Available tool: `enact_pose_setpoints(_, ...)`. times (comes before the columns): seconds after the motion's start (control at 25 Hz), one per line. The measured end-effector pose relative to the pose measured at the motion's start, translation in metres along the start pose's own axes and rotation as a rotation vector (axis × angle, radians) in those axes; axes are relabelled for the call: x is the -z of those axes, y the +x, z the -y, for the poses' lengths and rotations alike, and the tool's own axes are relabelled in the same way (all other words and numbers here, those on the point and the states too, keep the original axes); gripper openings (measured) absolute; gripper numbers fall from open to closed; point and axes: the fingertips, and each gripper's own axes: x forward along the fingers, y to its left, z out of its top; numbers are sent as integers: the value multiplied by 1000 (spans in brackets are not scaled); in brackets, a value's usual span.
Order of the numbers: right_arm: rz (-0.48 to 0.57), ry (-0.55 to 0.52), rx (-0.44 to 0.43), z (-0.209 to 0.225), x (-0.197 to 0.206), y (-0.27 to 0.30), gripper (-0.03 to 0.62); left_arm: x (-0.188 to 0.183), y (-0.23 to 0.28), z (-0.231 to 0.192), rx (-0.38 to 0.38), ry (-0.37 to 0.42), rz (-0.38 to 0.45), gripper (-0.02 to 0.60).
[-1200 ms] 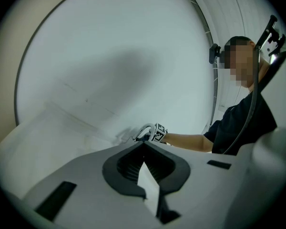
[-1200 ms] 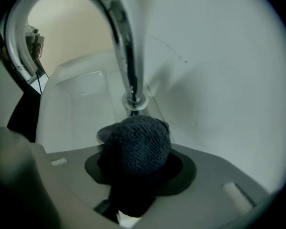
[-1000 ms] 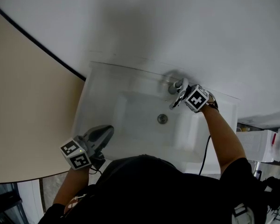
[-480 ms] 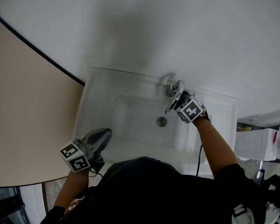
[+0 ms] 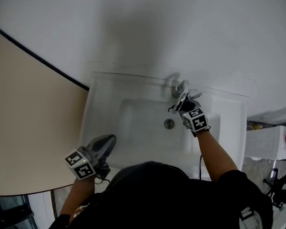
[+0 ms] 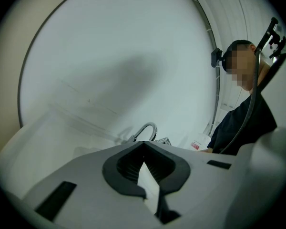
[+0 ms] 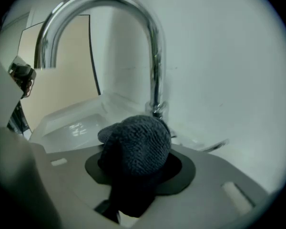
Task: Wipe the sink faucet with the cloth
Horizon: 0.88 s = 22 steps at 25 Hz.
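The right gripper (image 5: 180,104) is clenched on the cloth (image 7: 136,149), a dark knitted bundle that bulges out between its jaws and holds them wide apart. The faucet (image 5: 179,88) stands on the far rim of the sink (image 5: 101,92), a little right of the middle. The right gripper lies just on the near side of it, above the basin, with its jaws turned toward the far wall. In the right gripper view the upright stem of the faucet rises directly behind the cloth, so the base of the stem is the nearest part. The two seem to be very close there, but I cannot tell if the cloth already presses on the metal. The long axis of the faucet goes straight up from this base, then bends in an arch to the left and back toward the near side, over the basin. I judge that a wipe would have to follow this line, first up the stem and then along the curve. The left gripper (image 5: 103,145) is well apart from the faucet, at the near left corner of the sink. Its jaws are closed together on nothing, so the right hand is clearly the nearer one for this work.
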Motion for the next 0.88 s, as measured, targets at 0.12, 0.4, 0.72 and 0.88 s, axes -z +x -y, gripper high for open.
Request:
enact_pose_setpoints(0.12,56,27,102,39,-27,-21,161,-2,1,0,7,6,4,0)
enact_pose_setpoints(0.4,-14,-126,121,28,-15,-15,160,0,1,0,7,5,3,0)
enact_pose_setpoints(0.72,-51,-77,-11,2,6,-13,160,-4,-3,-2,-12,2,18,0)
enact_pose_setpoints(0.88,-4,17,65,27,21,-41,160,-5,-1,1,-3,5,25,0)
